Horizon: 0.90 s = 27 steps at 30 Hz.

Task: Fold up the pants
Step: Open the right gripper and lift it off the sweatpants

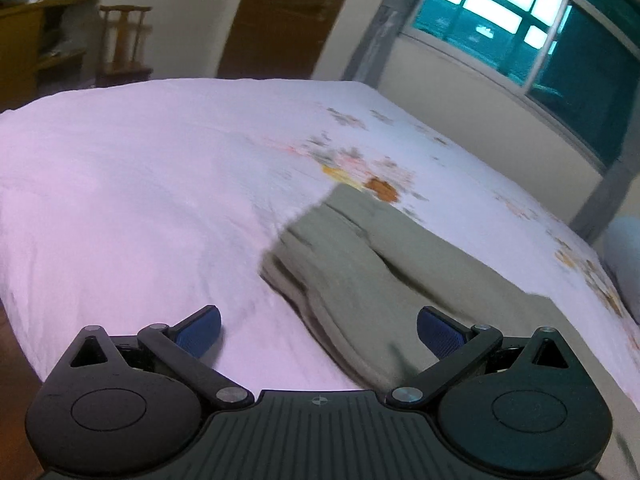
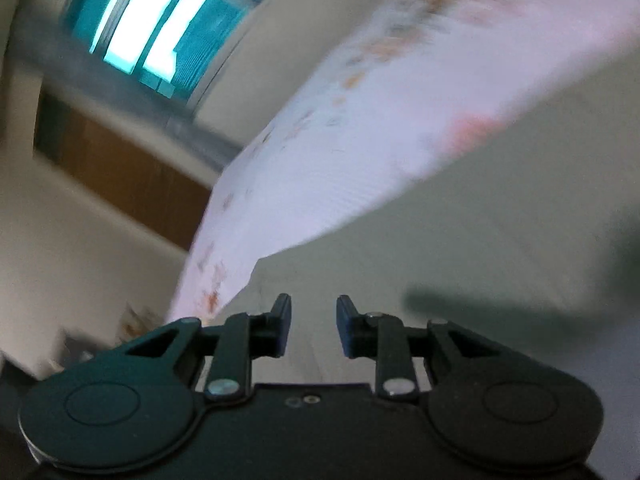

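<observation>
Olive-grey pants [image 1: 400, 272] lie folded lengthwise on the bed [image 1: 140, 200], right of the middle in the left wrist view. Their near end runs under the right finger of my left gripper [image 1: 319, 332]. That gripper hovers over the bed's near edge, open wide, with nothing between its blue pads [image 1: 200, 332]. The right wrist view is rolled and blurred. There my right gripper [image 2: 314, 326] is low over the pants [image 2: 480, 220]. A narrow gap shows between its pads, and no cloth is pinched in it.
The bed sheet [image 2: 320, 140] is pale pink with a flower print. A window [image 1: 520, 20] and grey curtain stand behind the bed, with a brown door [image 1: 288, 20] and a wooden rack [image 1: 124, 40] at the back left. A pale pillow [image 1: 624, 260] lies at the right edge.
</observation>
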Each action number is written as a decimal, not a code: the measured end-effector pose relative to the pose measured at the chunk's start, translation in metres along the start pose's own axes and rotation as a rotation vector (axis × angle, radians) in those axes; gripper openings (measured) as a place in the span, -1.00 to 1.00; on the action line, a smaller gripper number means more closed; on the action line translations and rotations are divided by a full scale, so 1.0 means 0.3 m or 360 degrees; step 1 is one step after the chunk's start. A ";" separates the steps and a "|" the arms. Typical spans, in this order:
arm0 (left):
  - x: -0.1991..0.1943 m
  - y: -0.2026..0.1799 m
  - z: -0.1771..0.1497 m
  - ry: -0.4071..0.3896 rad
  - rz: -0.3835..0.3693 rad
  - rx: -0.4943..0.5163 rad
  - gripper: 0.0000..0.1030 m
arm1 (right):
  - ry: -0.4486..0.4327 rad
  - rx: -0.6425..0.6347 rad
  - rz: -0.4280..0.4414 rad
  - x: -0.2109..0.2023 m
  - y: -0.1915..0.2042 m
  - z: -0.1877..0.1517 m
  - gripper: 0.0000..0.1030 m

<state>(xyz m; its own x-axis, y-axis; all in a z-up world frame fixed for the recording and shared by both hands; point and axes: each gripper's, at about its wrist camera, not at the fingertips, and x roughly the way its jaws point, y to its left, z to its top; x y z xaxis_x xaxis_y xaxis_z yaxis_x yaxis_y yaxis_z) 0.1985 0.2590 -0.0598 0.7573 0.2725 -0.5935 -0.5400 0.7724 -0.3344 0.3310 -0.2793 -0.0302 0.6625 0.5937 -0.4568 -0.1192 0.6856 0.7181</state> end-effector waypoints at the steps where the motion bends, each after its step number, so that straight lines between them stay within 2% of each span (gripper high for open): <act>1: 0.020 0.001 0.014 0.0012 0.0028 0.0018 1.00 | 0.0019 -0.0126 -0.0023 0.067 0.060 0.034 -0.66; 4: 0.082 0.000 0.035 0.0052 0.0101 0.0077 1.00 | 0.0117 -0.0512 -0.0095 0.297 0.249 0.082 -0.66; 7: 0.136 0.005 0.048 0.0085 0.0144 0.0075 1.00 | 0.0242 -0.0809 -0.0083 0.522 0.391 0.103 -0.67; 10: 0.147 -0.001 0.042 0.0063 0.0127 0.0074 1.00 | 0.0330 -0.0865 -0.0058 0.677 0.425 0.135 -0.63; 12: 0.155 -0.001 0.036 0.0057 0.0123 0.0092 1.00 | 0.0416 -0.0945 -0.0095 0.785 0.430 0.162 -0.61; 15: 0.171 -0.002 0.037 0.0042 0.0120 0.0121 1.00 | 0.0587 -0.1005 -0.0103 0.871 0.391 0.159 -0.63; 20: 0.184 -0.013 0.040 0.0007 0.0129 0.0148 1.00 | 0.0722 -0.0992 0.0100 0.855 0.359 0.140 -0.79; 22: 0.185 -0.013 0.031 0.0002 0.0145 0.0153 1.00 | 0.0711 -0.1076 0.0023 0.872 0.363 0.116 -0.95; 23: 0.189 -0.017 0.027 0.0002 0.0160 0.0171 1.00 | 0.0652 -0.1158 -0.0072 0.877 0.365 0.096 -1.00; 24: 0.196 -0.023 0.023 0.0005 0.0175 0.0197 1.00 | 0.0599 -0.1246 -0.0202 0.888 0.365 0.077 -1.00; 27: 0.198 -0.035 0.026 0.0037 0.0207 0.0208 1.00 | 0.0515 -0.1251 -0.0300 0.887 0.368 0.049 -1.00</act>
<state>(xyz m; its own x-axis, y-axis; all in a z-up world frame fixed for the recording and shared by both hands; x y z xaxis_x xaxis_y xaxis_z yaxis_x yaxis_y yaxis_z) 0.2522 0.2715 -0.0858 0.6746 0.3631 -0.6428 -0.5794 0.7999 -0.1563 0.5050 -0.0517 -0.0646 0.4941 0.4496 -0.7441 -0.5835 0.8060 0.0995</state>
